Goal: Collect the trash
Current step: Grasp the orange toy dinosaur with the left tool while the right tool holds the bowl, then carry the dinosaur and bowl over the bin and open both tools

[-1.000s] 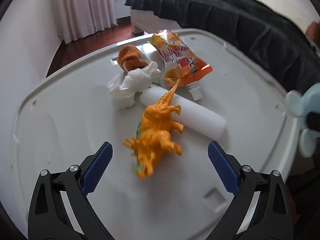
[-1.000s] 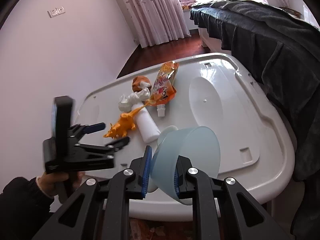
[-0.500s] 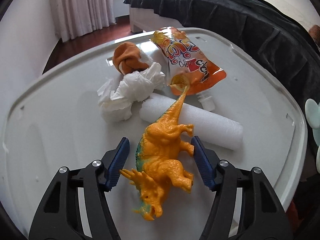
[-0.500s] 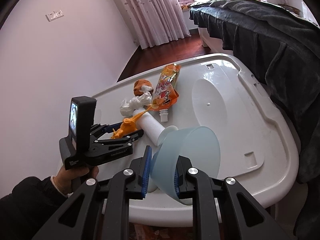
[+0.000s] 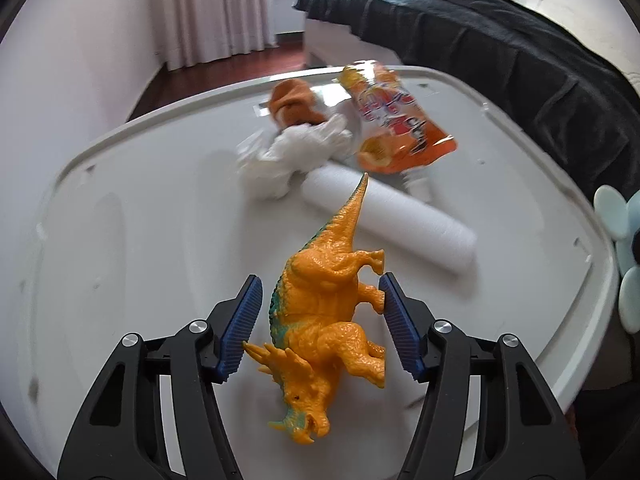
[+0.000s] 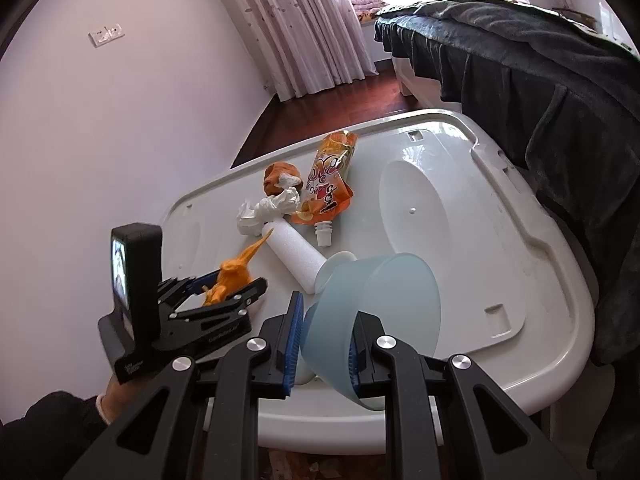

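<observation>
An orange toy dinosaur (image 5: pixel 320 304) lies between the blue pads of my left gripper (image 5: pixel 320 320). Its jaws are closing on it, the right pad against the legs and the left pad at its back. The right wrist view shows the same left gripper (image 6: pixel 224 284) with the dinosaur (image 6: pixel 232 276) in it. My right gripper (image 6: pixel 324 344) is shut on the rim of a pale blue plastic bowl (image 6: pixel 384 300). On the white table (image 5: pixel 120 240) behind lie a white foam roll (image 5: pixel 400 220), a crumpled white tissue (image 5: pixel 296 152), an orange-brown wad (image 5: pixel 294 102) and an orange drink pouch (image 5: pixel 396 120).
A bed under a dark blanket (image 6: pixel 520 60) runs along the table's right side. Curtains (image 6: pixel 304 20) hang at the far wall over dark wood floor. The table has a shallow oval recess (image 6: pixel 416 208) on its right half. A person's sleeve (image 6: pixel 48 432) shows at lower left.
My left gripper's jaws went from wide apart to narrow around the dinosaur as it came in over the toy. The right gripper and its bowl have stayed put.
</observation>
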`<state>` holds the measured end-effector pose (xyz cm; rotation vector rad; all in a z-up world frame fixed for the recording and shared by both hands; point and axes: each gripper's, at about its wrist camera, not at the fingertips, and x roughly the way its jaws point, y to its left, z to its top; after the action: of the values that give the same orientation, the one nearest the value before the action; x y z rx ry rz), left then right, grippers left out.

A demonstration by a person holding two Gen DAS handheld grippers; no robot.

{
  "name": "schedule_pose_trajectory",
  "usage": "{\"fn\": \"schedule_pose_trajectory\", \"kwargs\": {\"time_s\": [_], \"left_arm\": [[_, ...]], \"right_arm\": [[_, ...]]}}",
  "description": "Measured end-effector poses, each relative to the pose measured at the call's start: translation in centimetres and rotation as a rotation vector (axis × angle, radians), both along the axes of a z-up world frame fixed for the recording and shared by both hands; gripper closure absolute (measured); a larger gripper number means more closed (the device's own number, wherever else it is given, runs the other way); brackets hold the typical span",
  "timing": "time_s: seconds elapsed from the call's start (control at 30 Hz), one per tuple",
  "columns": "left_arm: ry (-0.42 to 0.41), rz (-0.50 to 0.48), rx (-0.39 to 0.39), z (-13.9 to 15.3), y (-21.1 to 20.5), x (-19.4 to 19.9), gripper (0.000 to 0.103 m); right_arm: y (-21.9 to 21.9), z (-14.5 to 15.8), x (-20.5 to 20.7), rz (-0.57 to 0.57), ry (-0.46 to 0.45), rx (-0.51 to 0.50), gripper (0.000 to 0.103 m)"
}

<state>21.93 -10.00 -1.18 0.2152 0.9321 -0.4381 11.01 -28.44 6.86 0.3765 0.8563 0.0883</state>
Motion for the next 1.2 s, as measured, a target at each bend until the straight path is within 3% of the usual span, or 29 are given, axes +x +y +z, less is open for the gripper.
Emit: {"fn": "schedule_pose_trajectory", "kwargs": {"time_s": [0.4,0.8,0.97,1.2], "left_arm": [[-0.071,0.254,0.12,2.4,2.1,-2.6,0.044],[-0.094,0.311,0.053,5.9,4.7,-10.2,0.044],[-0.083,0.325,0.03,5.9,5.7,-12.9,0.044],[-0.027,0.335,-0.009,4.8,7.9,-17.3,0.044]], "right_arm": [[1.3,-0.1,0.3,0.016,0.011,-0.019,0.084],[4.1,0.0,-1.6,0.1,-0.007,-0.035,0.084],[6.1,0.1,-3.6,0.15,-0.048,-0.101,0.084],[7.8,-1.6,-7.3,0.183,-0.023,-0.096,0.084]]}}
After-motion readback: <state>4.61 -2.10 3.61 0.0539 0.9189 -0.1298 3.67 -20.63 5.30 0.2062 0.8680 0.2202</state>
